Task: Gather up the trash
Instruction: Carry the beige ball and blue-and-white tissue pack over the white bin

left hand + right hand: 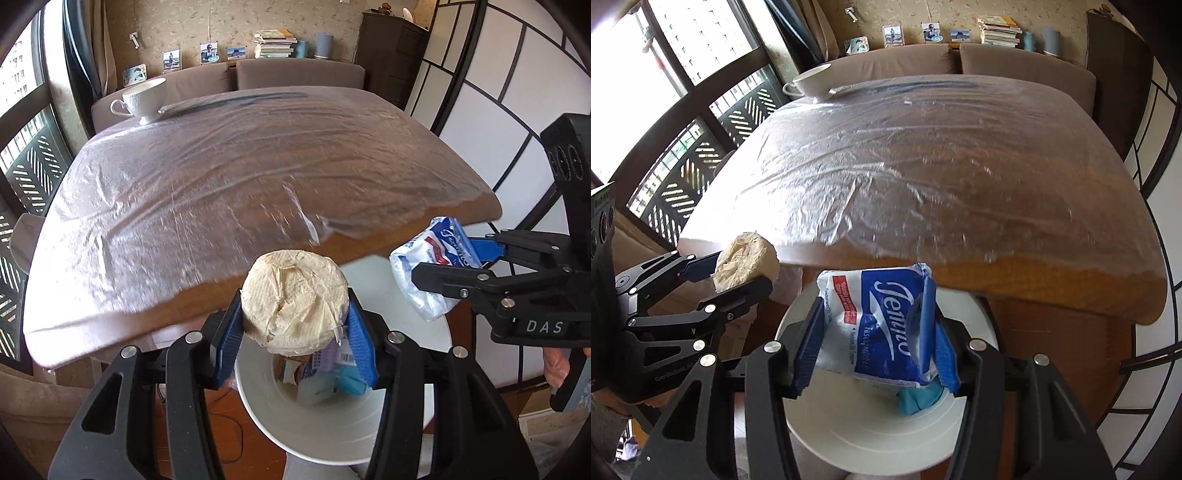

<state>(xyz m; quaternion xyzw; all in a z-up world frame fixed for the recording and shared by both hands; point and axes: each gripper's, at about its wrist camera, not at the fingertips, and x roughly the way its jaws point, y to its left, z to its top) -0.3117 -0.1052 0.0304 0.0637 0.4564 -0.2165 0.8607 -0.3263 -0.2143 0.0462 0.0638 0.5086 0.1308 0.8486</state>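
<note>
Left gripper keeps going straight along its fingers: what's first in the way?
Likely the trash already inside the white bin. The left gripper, shut on the crumpled paper wad, points down into the bin's mouth; depth unclear.

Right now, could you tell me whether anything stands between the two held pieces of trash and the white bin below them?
Nothing visible does. The paper wad in the left gripper and the tissue packet in the right gripper both hang over the open white bin, which already holds some trash.
</note>
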